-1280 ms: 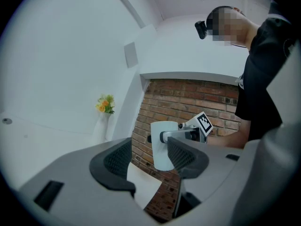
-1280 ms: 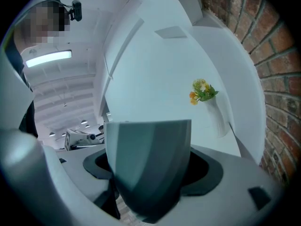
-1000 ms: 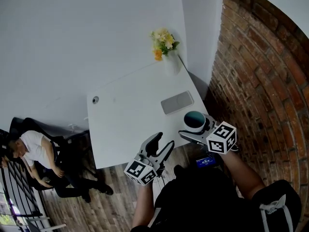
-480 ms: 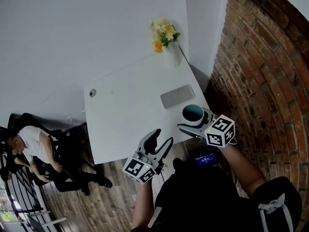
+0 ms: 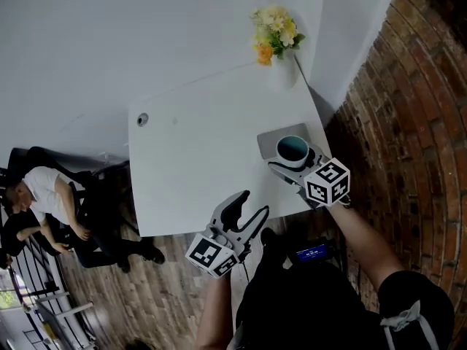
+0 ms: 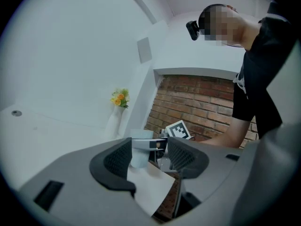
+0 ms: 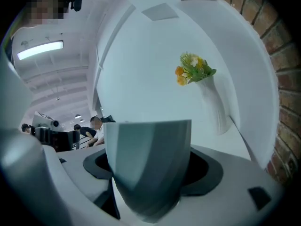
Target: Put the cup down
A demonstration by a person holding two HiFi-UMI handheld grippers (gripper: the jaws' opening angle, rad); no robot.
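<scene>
Right gripper (image 5: pixel 295 160) pinches the cup (image 5: pixel 292 149) upright, mouth up, straight over the grey pad (image 5: pixel 267 140) near the table (image 5: pixel 197 152) right edge; contact unclear. Left gripper (image 5: pixel 248 208) has its jaws spread and empty, farther off.

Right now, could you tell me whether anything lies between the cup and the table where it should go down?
Only a flat grey pad lies on the table beneath the cup in the right gripper; nothing else visible.
</scene>
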